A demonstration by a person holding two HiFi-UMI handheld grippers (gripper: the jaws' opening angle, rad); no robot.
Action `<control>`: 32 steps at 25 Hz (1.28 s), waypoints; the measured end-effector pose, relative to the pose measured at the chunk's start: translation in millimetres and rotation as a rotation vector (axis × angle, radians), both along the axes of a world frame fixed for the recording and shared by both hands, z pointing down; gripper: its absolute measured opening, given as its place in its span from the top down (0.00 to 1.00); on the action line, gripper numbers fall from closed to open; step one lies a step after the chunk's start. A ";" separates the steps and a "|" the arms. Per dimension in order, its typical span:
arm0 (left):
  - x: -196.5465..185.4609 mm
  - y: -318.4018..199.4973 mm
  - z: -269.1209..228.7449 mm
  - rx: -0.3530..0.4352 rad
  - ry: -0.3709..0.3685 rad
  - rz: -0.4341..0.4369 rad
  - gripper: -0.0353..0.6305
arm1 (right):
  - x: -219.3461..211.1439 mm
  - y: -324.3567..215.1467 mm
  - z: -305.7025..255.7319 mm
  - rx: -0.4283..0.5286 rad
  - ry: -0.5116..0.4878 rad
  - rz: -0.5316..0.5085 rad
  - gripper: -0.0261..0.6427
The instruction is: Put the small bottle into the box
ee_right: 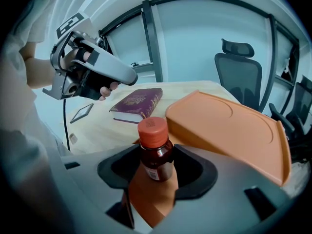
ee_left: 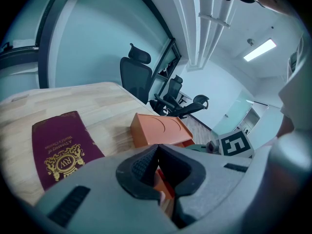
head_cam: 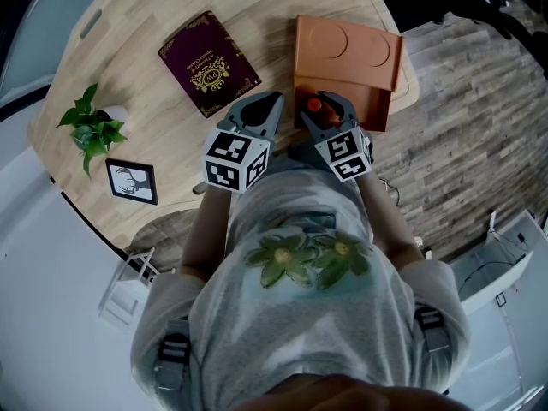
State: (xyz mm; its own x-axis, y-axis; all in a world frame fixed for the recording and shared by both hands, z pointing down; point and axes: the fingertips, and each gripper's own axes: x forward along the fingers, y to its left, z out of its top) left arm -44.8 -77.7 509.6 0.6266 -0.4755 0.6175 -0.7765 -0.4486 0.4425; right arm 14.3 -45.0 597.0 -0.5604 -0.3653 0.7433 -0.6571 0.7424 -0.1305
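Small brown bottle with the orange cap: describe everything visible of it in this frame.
The small brown bottle looks like dark, translucent amber glass or plastic, with an orange-red screw cap and a pale label low on its body, its print unreadable. It stands upright, clamped below the shoulder between the jaws of the right gripper; nothing else visibly touches it. It is held over the open orange plastic box, beside the lid. Its base is hidden, so contact with the box cannot be told.

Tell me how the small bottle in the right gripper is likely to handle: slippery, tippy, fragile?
The small bottle looks like smooth brown glass or hard plastic, so probably rigid but slippery against the jaws. Narrow and tall under its orange cap, it may tip if set down crooked.
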 end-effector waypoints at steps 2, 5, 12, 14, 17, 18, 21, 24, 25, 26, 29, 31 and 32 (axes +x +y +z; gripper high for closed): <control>0.5 0.3 0.1 0.001 -0.001 0.002 0.94 | -0.4 0.5 0.4 0.008 0.010 -0.013 0.64; 1.3 0.4 -0.4 0.002 0.000 0.003 0.94 | -1.4 0.9 -0.8 0.016 0.019 -0.019 0.64; 0.5 1.6 0.8 0.005 -0.011 0.008 0.94 | -1.2 3.4 0.0 0.020 0.044 -0.037 0.64; 0.2 2.2 1.2 0.006 -0.017 0.011 0.94 | -1.2 4.4 0.3 0.020 0.050 -0.044 0.64; -0.7 3.3 1.7 0.009 -0.027 0.017 0.94 | -1.9 5.9 0.3 0.024 0.069 -0.058 0.64; -0.7 3.8 1.8 0.010 -0.029 0.018 0.94 | -1.9 6.1 0.3 0.026 0.075 -0.061 0.64; 0.4 5.2 1.3 0.012 -0.030 0.023 0.94 | -1.2 7.2 1.2 0.025 0.093 -0.064 0.64; 1.9 7.0 -0.7 0.014 -0.029 0.027 0.94 | 0.5 8.6 2.6 0.019 0.113 -0.063 0.64; 2.3 7.8 -1.3 0.015 -0.029 0.028 0.94 | 1.1 9.1 3.2 0.017 0.118 -0.062 0.64; 2.6 8.8 -1.7 0.016 -0.030 0.031 0.94 | 1.7 9.6 3.6 0.016 0.120 -0.061 0.64; 2.5 12.2 -2.1 0.019 -0.036 0.039 0.94 | 2.0 10.0 3.9 0.019 0.123 -0.057 0.64; 1.8 13.9 -2.4 0.023 -0.041 0.041 0.94 | 1.6 10.1 3.8 0.022 0.124 -0.057 0.64; 1.6 14.6 -2.6 0.024 -0.043 0.041 0.94 | 1.2 10.2 3.6 0.023 0.125 -0.059 0.64</control>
